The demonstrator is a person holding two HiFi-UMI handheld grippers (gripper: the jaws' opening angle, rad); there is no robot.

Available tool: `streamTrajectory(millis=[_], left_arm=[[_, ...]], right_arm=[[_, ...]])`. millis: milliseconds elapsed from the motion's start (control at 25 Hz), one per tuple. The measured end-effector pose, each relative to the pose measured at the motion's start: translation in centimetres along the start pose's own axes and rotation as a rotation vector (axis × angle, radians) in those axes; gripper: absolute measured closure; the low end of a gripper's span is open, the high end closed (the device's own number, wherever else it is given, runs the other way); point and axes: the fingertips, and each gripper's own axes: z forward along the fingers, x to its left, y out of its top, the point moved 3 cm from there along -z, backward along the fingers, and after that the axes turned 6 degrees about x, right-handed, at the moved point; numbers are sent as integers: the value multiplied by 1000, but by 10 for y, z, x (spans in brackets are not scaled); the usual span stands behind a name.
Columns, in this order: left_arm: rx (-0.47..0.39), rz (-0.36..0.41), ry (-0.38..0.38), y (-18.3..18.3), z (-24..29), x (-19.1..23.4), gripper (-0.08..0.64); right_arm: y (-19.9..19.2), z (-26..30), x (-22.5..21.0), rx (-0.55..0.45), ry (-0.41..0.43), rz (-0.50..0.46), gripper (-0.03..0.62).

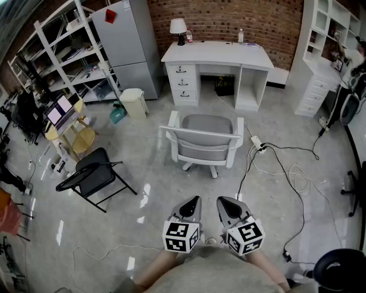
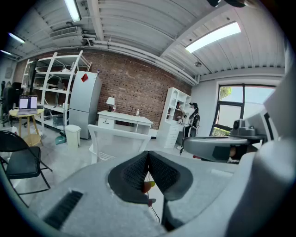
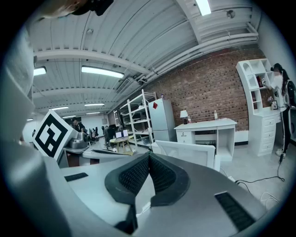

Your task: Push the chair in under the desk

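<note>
Task unstarted: chair stands well clear of desk; left gripper and right gripper closed, empty.

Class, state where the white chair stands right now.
In the head view the white chair stands at centre, apart from the white desk beyond it, with a black folding chair to its left and a power strip to its right.

A brick wall stands behind grey flooring (glossy).

path to chair: bare floor | cables: right of it | folding chair: well left
</note>
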Motion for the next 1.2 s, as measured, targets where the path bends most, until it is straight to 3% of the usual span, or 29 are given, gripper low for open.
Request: streamTrajectory(millis=[480,1200], left_arm=[[-9,-2,16,10,7,17,549],[9,7,-18,42,36,59,549]], right_arm=[[11,16,-6,-20,3,0,584],[44,63,-20,-48,-31,44,584]])
